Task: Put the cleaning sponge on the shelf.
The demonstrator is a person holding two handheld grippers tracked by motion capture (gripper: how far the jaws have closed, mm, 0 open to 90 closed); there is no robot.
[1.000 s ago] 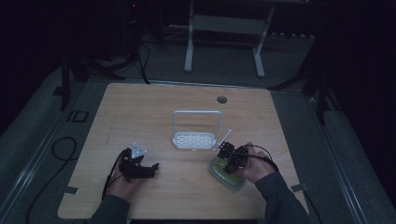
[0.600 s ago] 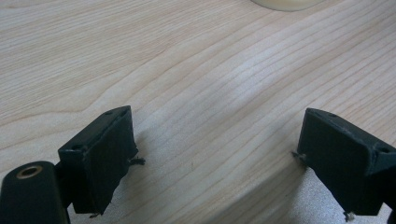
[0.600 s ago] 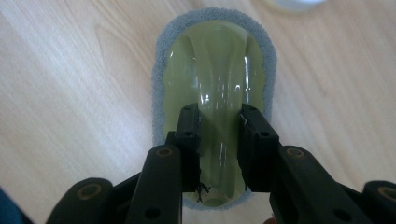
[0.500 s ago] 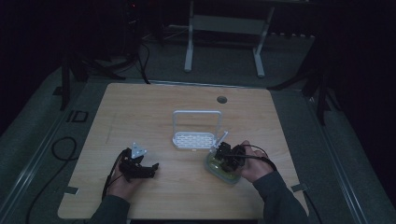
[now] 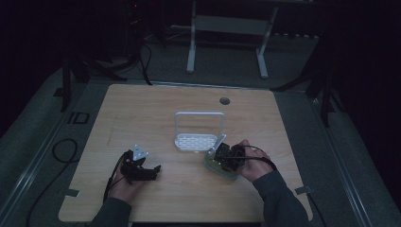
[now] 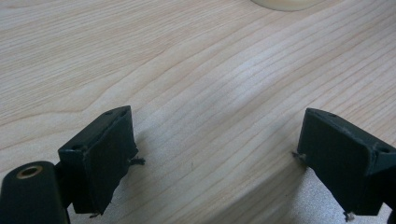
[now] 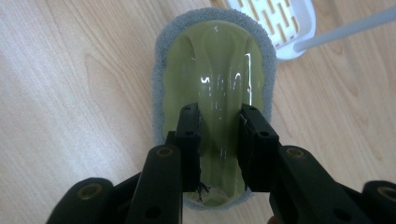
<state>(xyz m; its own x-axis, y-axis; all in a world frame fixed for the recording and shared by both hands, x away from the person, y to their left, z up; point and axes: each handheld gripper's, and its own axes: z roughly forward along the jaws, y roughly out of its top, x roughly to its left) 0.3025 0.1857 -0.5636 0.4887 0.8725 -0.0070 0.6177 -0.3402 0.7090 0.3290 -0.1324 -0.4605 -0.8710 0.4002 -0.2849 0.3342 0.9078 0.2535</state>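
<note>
Scrub sponge with glossy green plastic handle lies on tabletop, near right, just beside white slotted rack. Probably light; pad soft, ridge stiff and slippery, best hold. Right gripper fingers closed on ridge. Left gripper wide apart, empty.

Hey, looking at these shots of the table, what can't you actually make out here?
- Whether the right claw truly pinches the green scrubber's ridge: the right gripper view shows its jaws on both sides, contact unclear.
- The pale object in the left gripper view: cut off by the top edge.
- The white rack details: too small and dim in the high view.
- The scrubber's near end: covered by the jaws.
</note>
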